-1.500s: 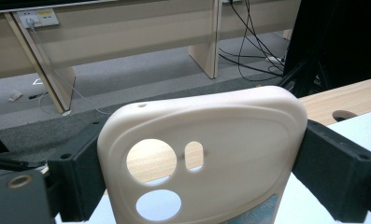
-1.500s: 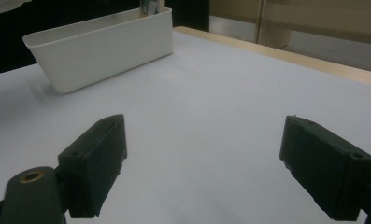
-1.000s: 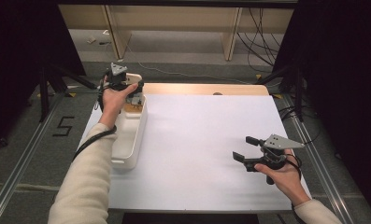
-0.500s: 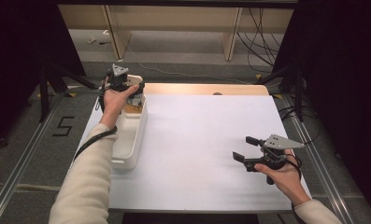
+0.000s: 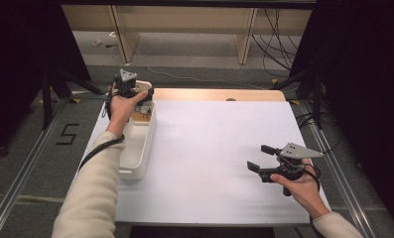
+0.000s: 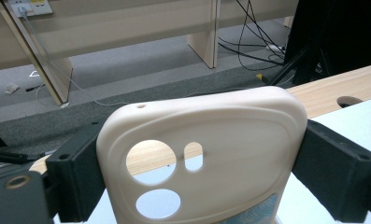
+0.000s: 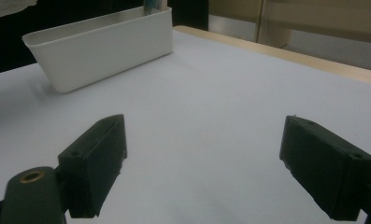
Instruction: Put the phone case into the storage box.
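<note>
Left gripper (image 6: 197, 182) clamping phone case (image 6: 206, 149), seemingly above bin (image 5: 140, 148)

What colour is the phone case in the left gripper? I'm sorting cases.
Cream phone case, clearest in the left gripper view.

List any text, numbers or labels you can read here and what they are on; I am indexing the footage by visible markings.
"5": dark floor marking left of the table, in the high view.
Yellow label on the wall socket plate, left gripper view: print too small to read.
Patterned sticker at the lower edge of the cream phone case held between the left gripper's jaws: no legible words.
White bin: no lettering visible.
</note>
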### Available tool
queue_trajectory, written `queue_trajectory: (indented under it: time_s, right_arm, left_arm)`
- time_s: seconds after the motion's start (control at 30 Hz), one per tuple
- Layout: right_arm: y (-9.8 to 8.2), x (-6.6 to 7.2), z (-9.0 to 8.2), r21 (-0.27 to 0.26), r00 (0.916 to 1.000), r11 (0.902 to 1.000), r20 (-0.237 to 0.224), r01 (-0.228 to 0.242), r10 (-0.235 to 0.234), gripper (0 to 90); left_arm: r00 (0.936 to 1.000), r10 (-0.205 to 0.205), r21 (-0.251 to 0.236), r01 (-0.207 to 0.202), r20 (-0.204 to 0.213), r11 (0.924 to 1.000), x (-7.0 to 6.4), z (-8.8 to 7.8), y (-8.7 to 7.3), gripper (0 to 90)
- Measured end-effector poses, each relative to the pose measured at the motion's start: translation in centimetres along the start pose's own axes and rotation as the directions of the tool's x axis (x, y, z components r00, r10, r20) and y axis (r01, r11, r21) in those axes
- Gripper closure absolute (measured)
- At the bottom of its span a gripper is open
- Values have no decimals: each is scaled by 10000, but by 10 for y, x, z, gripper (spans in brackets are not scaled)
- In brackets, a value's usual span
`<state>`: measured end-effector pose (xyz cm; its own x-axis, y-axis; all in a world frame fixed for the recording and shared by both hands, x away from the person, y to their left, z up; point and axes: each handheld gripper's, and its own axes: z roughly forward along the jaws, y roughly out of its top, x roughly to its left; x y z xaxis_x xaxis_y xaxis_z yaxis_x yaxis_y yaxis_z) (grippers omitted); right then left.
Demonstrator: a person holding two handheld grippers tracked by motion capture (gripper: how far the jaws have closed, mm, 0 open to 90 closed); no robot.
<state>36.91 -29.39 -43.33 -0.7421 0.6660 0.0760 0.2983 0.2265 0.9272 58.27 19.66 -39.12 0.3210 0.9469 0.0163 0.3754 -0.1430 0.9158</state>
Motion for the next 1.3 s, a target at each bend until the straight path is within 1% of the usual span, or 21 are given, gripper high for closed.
queue_trajectory:
  time_s: [0.27,0.47,1.3]
  right_arm:
    - [0,0,0,21,10000,10000,-9,9,-9,157]
    - [0,0,0,24,10000,10000,-24,3,-3,157]
    - [0,0,0,44,10000,10000,-39,-11,11,157]
  left_arm:
    - [10000,-22,69,22,9,10000,0,2,-2,109]
    - [10000,34,135,-35,34,9999,0,3,-3,108]
    - [10000,-46,397,43,68,9992,1,8,-9,105]
